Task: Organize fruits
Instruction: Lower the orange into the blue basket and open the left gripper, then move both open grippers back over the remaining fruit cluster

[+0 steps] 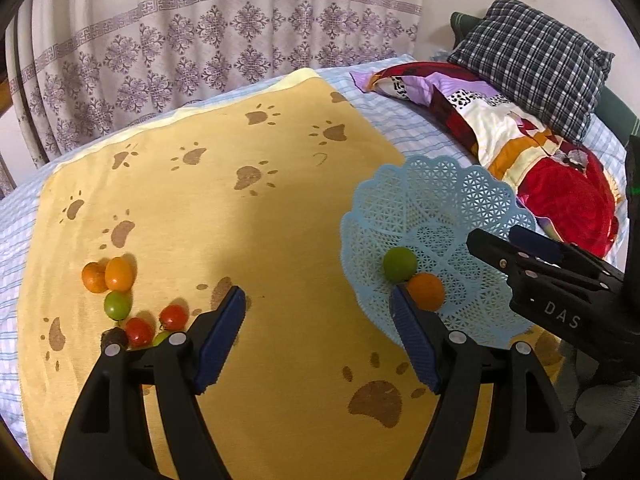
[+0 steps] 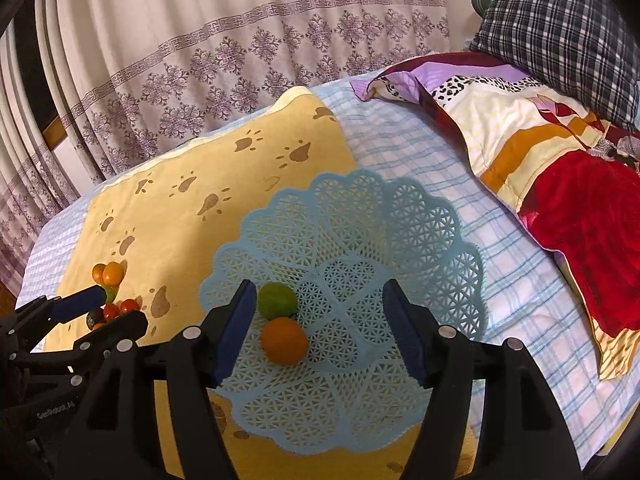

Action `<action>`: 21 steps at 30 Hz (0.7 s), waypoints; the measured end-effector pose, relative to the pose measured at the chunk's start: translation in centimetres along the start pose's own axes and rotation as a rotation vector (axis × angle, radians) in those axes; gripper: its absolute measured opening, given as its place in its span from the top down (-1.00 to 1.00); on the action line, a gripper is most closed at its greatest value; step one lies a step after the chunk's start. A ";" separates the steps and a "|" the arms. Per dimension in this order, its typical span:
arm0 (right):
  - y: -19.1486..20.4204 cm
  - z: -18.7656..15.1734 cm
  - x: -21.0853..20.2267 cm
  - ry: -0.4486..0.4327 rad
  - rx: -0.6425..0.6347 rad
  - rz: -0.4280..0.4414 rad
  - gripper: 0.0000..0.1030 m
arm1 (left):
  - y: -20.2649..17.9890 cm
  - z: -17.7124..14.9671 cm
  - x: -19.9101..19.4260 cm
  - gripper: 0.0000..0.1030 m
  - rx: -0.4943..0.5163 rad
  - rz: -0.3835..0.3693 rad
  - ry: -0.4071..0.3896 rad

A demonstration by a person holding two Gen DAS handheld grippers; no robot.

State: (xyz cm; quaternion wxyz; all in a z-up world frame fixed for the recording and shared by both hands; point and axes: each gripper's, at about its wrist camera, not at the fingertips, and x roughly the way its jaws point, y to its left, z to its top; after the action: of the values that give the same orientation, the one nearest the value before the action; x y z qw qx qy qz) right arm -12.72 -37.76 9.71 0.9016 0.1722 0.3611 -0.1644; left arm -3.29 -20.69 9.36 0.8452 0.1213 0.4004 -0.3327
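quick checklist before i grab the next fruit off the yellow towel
1. Left gripper open and empty: ok, fingers spread wide.
2. Right gripper open and empty: ok, it hangs over the basket.
3. Fruits left to move: ok, a loose pile of orange, green and red ones lies on the towel.
4. Basket has room: ok, only a green fruit and an orange fruit in it, touching.
5. Left gripper lined up with the pile: not ok, the pile sits left of its fingers.
6. Dark fruit at the pile's near edge: cannot tell what it is.
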 end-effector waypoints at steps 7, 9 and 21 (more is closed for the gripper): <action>1.0 -0.2 -0.3 -0.032 -0.040 -0.008 -0.64 | 0.7 -0.5 -0.2 -0.44 -0.001 0.047 -0.004; 1.3 -0.3 -0.3 -0.029 -0.046 -0.005 -0.65 | 0.9 -0.6 -0.2 -0.44 -0.004 0.055 -0.006; 3.3 -0.6 0.0 0.012 -0.087 0.027 -0.65 | 3.9 -2.0 -0.5 -0.52 -0.049 0.104 0.003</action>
State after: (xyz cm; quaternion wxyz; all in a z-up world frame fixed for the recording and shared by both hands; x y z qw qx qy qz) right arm -11.67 -34.59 9.96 0.9081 0.1386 0.3711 -0.1354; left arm -2.15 -16.64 8.20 0.8635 0.1216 0.4026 -0.2785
